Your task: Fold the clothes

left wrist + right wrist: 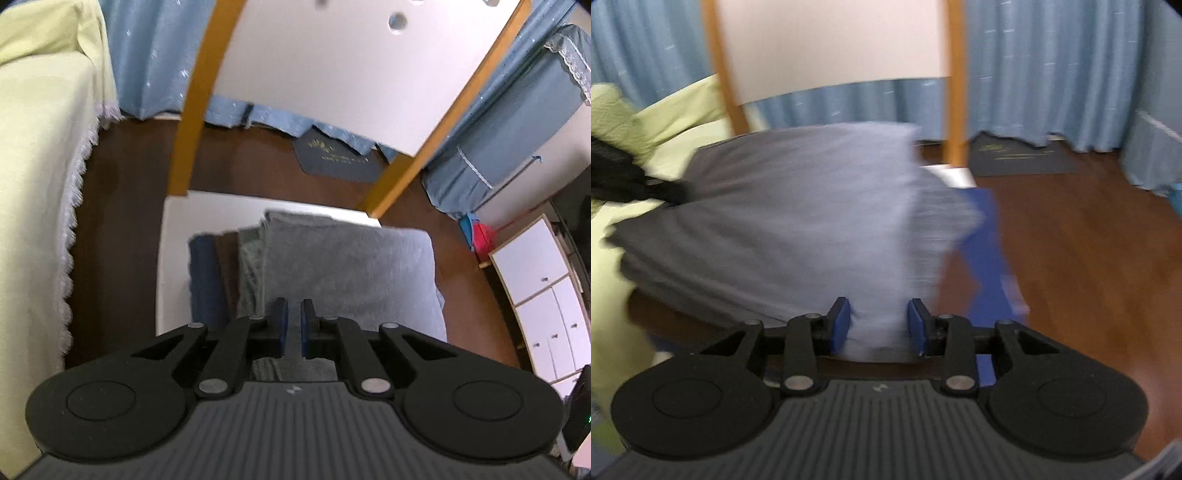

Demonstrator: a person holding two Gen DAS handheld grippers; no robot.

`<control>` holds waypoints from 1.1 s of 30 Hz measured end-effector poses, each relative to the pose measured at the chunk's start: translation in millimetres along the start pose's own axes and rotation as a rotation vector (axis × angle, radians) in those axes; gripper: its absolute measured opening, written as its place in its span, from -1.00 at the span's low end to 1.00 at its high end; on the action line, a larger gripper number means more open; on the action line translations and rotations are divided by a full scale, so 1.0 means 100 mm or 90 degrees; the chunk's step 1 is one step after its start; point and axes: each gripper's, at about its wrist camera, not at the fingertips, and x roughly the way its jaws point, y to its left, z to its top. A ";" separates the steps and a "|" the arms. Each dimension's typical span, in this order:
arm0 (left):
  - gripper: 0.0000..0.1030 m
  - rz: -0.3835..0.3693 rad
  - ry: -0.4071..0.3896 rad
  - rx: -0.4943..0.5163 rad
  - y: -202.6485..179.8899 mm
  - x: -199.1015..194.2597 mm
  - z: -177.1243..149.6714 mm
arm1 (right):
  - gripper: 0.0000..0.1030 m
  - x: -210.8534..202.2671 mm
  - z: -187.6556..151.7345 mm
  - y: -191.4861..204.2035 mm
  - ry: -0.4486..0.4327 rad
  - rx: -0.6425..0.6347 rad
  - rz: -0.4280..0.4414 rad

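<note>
A folded light grey garment (343,266) lies on top of a stack on a white chair seat (173,258). Under it show the edges of a grey-green (249,273), a brown (226,273) and a dark blue piece (203,277). My left gripper (294,314) hovers just above the near edge of the stack, jaws a narrow gap apart with nothing between them. In the blurred right wrist view, my right gripper (879,317) stands with its jaws apart around a bunched part of the grey garment (812,206). The left gripper (624,173) shows at that garment's far left corner.
The chair's white back with orange-brown posts (192,122) rises behind the stack. A pale yellow-green covered bed (33,184) lies to the left. Blue curtains (159,55), a dark mat (340,155) on the brown wood floor and white cabinets (543,295) stand around.
</note>
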 end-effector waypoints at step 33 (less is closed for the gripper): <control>-0.74 -0.036 -0.057 -0.100 0.31 0.23 0.38 | -0.72 0.22 0.74 -0.01 -0.109 0.010 0.078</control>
